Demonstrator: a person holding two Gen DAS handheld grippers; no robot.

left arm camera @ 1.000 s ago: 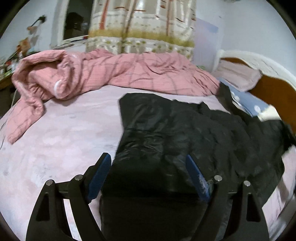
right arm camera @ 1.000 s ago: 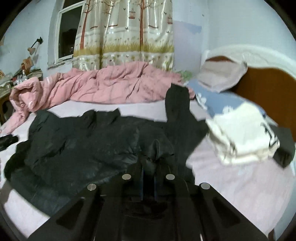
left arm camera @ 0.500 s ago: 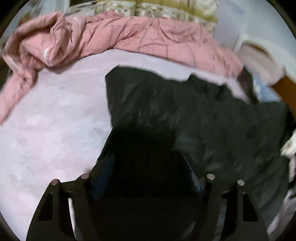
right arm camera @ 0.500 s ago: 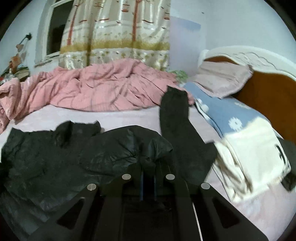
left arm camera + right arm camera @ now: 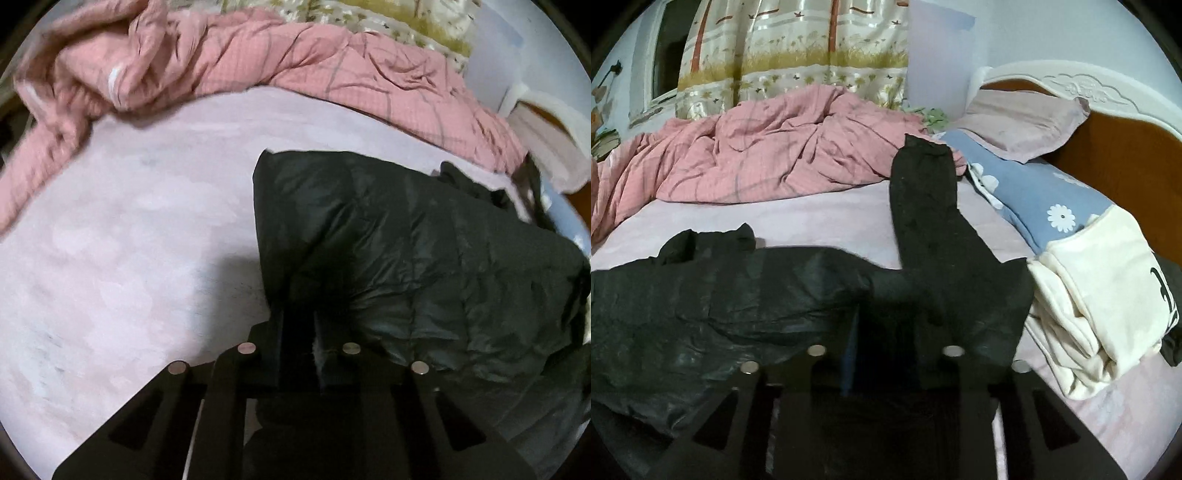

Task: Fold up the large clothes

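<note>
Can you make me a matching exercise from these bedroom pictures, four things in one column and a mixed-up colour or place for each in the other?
Things:
1. jacket
2. quilt
3. cream garment
4. floral pillow

Descriptions:
A. blue with white flowers
B. black, spread on the sheet
C. pink checked, bunched along the far side of the bed
D. folded near the headboard, right side of the right wrist view

Pairs: 1-B, 2-C, 3-D, 4-A
</note>
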